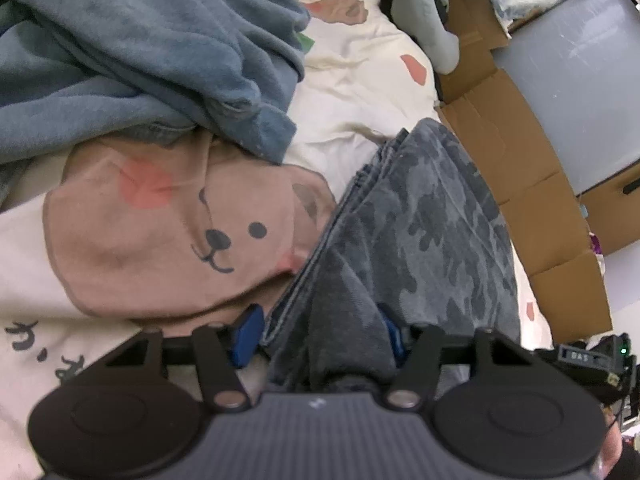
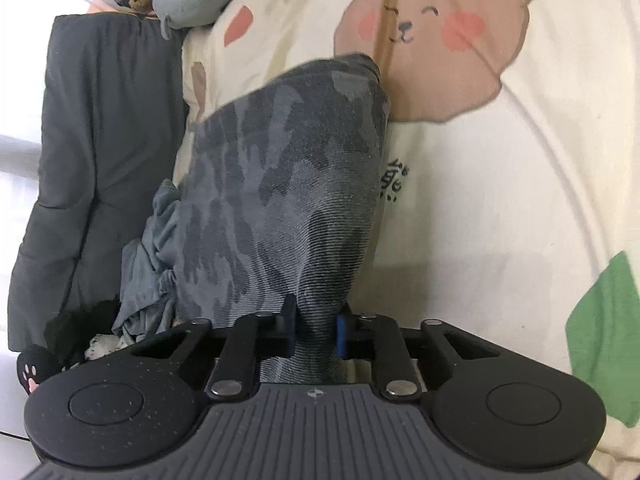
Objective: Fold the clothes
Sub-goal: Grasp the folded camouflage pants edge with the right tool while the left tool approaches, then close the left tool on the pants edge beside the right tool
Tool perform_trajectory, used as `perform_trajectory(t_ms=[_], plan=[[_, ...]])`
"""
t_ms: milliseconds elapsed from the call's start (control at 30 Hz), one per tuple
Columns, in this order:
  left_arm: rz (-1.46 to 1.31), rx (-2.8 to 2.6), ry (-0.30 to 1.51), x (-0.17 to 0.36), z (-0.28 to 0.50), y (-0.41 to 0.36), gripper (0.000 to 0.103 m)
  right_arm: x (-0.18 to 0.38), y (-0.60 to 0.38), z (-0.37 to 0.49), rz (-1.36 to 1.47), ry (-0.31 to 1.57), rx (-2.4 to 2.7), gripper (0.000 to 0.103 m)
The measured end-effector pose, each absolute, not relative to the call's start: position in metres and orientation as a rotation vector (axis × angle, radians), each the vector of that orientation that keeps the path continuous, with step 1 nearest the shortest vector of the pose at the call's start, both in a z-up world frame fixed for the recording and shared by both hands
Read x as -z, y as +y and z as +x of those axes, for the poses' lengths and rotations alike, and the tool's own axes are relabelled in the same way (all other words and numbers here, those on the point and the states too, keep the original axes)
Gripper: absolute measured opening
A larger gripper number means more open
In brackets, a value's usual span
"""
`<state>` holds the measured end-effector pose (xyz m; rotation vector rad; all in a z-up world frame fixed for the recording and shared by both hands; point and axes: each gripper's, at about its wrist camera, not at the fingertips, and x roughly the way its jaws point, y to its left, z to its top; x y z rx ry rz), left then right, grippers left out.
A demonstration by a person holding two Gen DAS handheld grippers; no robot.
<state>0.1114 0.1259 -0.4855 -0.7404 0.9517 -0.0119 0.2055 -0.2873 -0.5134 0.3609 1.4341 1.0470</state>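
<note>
Right gripper (image 2: 316,330) pinched on camouflage garment (image 2: 280,184); left gripper (image 1: 320,334) half-open around it, on bear-print sheet (image 2: 480,184).

one camo garment (image 1: 424,216), one blue blanket (image 1: 160,60).

camouflage garment's (image 1: 424,216) near end behind the left hand-held gripper (image 1: 320,340)

Dark script on the cream bedsheet (image 1: 24,264) — too cut off and blurred to read.
</note>
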Motion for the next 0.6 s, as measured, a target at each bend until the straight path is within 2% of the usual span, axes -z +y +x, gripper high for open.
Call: perform_trajectory(t_ms=[333, 600], plan=[[-0.735, 0.024, 0.962, 0.478, 0.111, 0.108, 0.053, 0.486, -0.300, 0.214, 0.389, 1.397, -1.052, 0.012], [-0.745, 0.060, 0.981, 0.479, 0.112, 0.084, 0.051, 0.477, -0.325, 0.221, 0.395, 1.394, -1.014, 0.012]])
